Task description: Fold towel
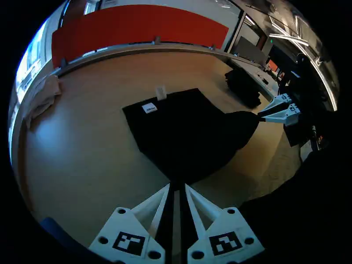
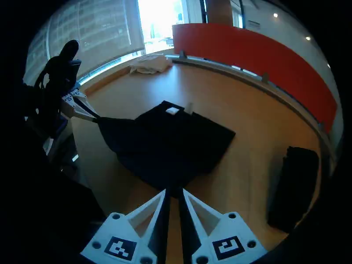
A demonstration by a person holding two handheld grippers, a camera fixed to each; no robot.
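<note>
Left tool (image 1: pixel 177 185): fingers drawn nearly together, a narrow slot between them. I see black cloth running into that slot, so I record it as clamped on a corner of the towel (image 1: pixel 185 132).

Right tool (image 2: pixel 174 190): same condition in its own view, fingers almost closed with a towel (image 2: pixel 167 141) corner pinched between them. In the left gripper view I see the right tool (image 1: pixel 260 116) at the far right, its tips meeting a corner pulled out to a point. In the right gripper view the left tool (image 2: pixel 94 118) sits at the far left on the opposite point.

The towel lies on the table (image 1: pixel 88 145), its near edge stretched between the two tools. The rest spreads flat away from them, long axis running from the held edge to the far corner bearing a white label (image 1: pixel 149 108).

I cannot make out folds or layers in the black cloth. The hands behind the far tools are dark and indistinct.

A light cloth (image 1: pixel 44 97) sits at the table edge, a black bag (image 2: pixel 295 189) well apart from the towel, and a red partition (image 1: pixel 132 26) along the far side.
</note>
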